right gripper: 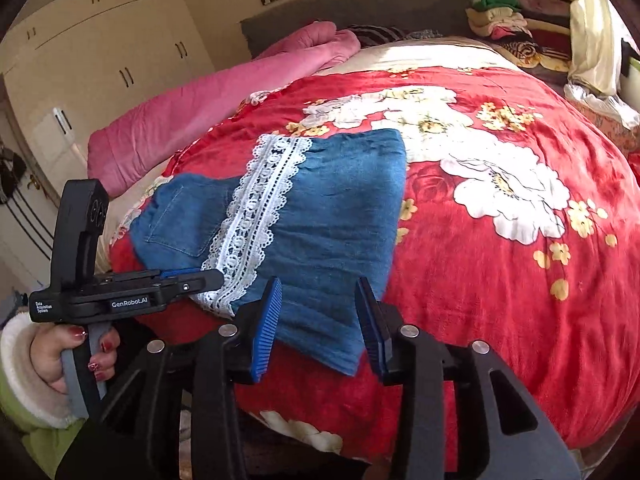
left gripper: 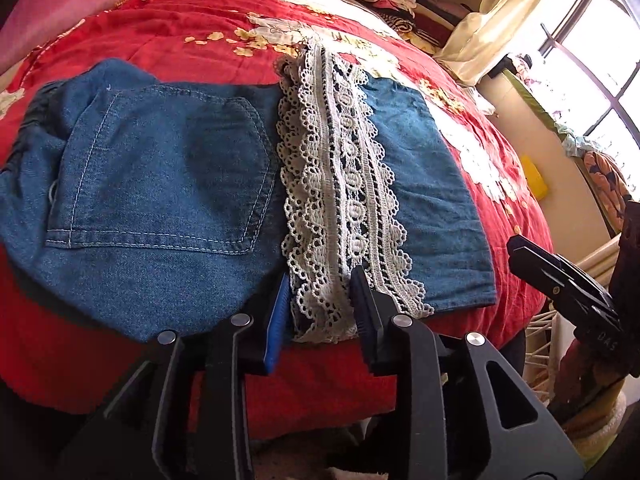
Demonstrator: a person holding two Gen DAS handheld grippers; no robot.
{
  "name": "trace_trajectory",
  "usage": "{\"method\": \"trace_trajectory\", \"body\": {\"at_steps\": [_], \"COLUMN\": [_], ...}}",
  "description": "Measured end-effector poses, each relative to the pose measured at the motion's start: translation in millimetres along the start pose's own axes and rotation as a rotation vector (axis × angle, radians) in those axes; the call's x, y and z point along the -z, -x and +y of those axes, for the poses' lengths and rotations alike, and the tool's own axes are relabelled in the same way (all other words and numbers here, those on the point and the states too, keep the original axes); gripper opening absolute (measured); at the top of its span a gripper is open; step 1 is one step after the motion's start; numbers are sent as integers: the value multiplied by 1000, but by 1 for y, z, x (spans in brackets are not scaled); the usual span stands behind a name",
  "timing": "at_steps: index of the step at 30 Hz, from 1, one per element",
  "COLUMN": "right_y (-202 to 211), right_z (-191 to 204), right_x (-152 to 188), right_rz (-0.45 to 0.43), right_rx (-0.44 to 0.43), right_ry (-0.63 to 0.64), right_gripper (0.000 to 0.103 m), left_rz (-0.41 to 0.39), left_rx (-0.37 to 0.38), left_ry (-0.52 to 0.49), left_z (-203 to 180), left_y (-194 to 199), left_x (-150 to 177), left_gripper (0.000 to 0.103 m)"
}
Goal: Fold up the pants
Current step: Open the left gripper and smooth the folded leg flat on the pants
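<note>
The blue denim pants with a white lace trim band (left gripper: 224,176) lie flat at the near edge of the bed with the red floral blanket (right gripper: 500,280), folded over once so the lace crosses the top. The left claw (left gripper: 320,296) is spread wide astride the lace end, holding nothing. The right claw (right gripper: 318,312) is also wide and empty, over the hem corner. Both appear positioned to grip for the next fold.

blue denim pants (left gripper: 168,184), lace-trimmed, folded flat on bed
</note>
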State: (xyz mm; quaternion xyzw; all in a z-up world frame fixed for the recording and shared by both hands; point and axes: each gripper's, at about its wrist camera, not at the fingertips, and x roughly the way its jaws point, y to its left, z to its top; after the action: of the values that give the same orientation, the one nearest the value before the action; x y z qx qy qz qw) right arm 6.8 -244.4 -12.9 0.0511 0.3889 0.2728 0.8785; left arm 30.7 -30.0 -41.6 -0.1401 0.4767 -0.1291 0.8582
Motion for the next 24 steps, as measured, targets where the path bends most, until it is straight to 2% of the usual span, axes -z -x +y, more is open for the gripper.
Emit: {"method": "trace_trajectory", "body": {"at_steps": [5, 10, 16, 24], "right_y": [-28, -54, -49, -20], "right_z": [15, 13, 8, 6], "right_x": [1, 10, 8, 0], "right_rz": [76, 142, 139, 76], "right_rx": [-2, 20, -13, -9], "right_ry": [45, 34, -11, -45], "right_gripper": [37, 38, 41, 47], "left_rz": [-6, -11, -8, -24], "left_rx": [3, 2, 5, 9], "left_ry": [-6, -19, -22, -13], "left_z": [-1, -1, -2, 0], "left_y": [0, 0, 1, 13], "left_x": [0, 1, -1, -2], "left_gripper": [24, 27, 31, 44]}}
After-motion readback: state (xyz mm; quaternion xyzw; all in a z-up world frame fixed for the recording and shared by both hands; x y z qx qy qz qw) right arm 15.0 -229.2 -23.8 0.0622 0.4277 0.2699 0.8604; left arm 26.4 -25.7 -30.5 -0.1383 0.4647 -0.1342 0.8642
